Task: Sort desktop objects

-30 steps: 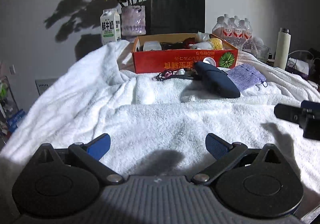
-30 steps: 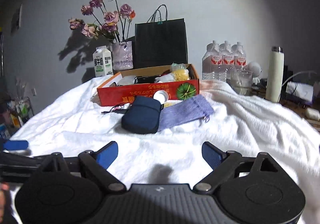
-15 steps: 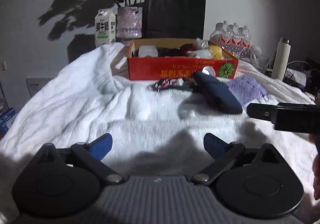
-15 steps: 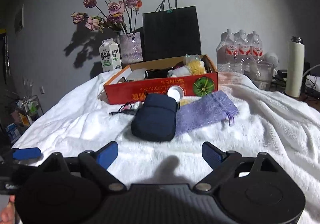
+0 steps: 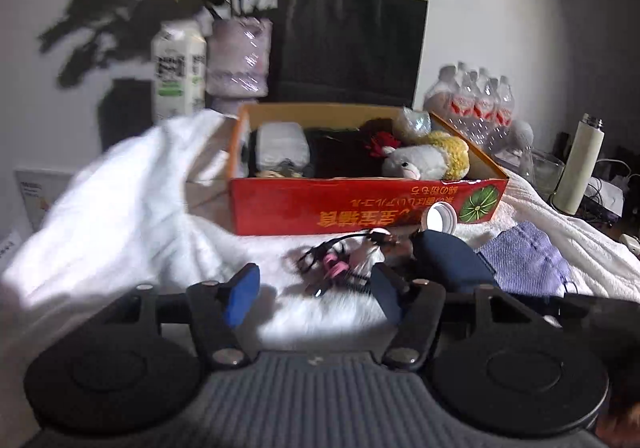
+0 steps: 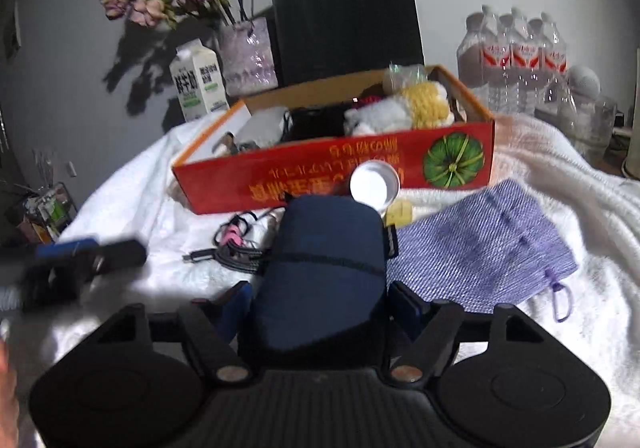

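Note:
A navy pouch (image 6: 320, 268) lies on the white towel (image 6: 560, 328) in front of the red cardboard box (image 6: 320, 171). My right gripper (image 6: 320, 306) straddles its near end; the jaws are closing, with both pads close beside its sides. A dark cable bundle with pink pieces (image 5: 336, 268) lies just ahead of my left gripper (image 5: 314, 294), whose jaws are closing with nothing pressed between them. A purple cloth bag (image 6: 480, 248) and a white cap (image 6: 374, 183) lie next to the pouch. The box holds a plush toy (image 5: 424, 159) and other items.
Behind the box stand a milk carton (image 5: 178, 75), a vase of flowers (image 5: 240, 55), a black paper bag (image 5: 352, 47) and water bottles (image 5: 476, 99). A white flask (image 5: 580, 163) is at the far right. The towel bunches up at the left (image 5: 120, 207).
Both grippers have moved forward toward the box and their jaws have narrowed. The right one now has the navy pouch between its fingers; the left one has come up to the cable bundle.

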